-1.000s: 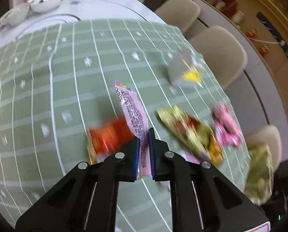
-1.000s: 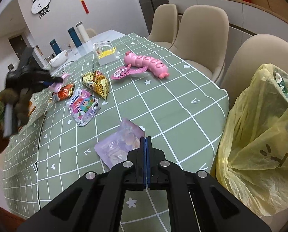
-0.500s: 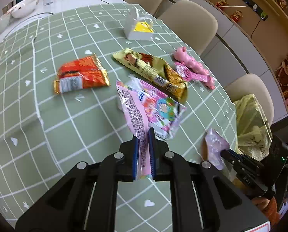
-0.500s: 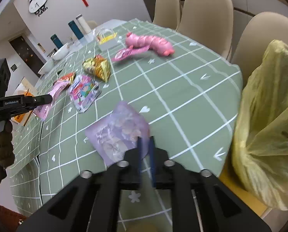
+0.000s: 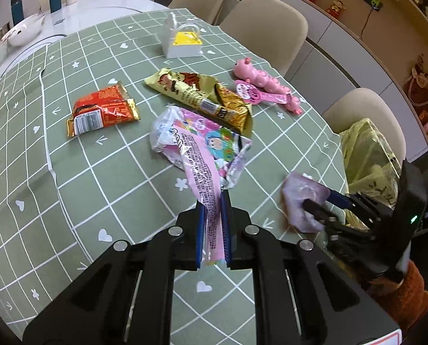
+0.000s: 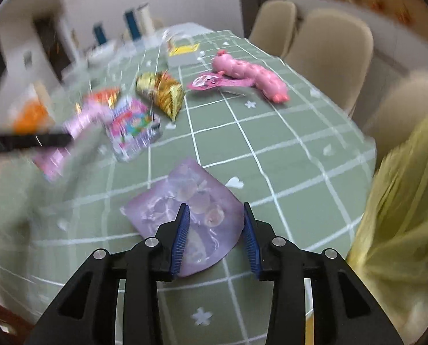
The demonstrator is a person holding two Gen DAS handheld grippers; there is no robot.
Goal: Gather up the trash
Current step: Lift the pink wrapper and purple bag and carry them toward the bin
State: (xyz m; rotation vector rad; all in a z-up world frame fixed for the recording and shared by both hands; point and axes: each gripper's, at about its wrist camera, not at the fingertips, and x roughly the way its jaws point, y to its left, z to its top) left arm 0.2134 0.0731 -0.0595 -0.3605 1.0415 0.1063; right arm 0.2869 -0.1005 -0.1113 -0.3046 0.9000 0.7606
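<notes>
Red wrapper (image 5: pixel 103 111) reads sharp only from left wrist.

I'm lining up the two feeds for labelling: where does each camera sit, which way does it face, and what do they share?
Left wrist: on the left gripper, angled down across the table; its shut fingers pinch a pink wrapper; the right gripper shows.
Right wrist: on the right gripper, angled down at a purple packet between open jaws.
Shared: purple packet, pink toy, yellow bag.
</notes>
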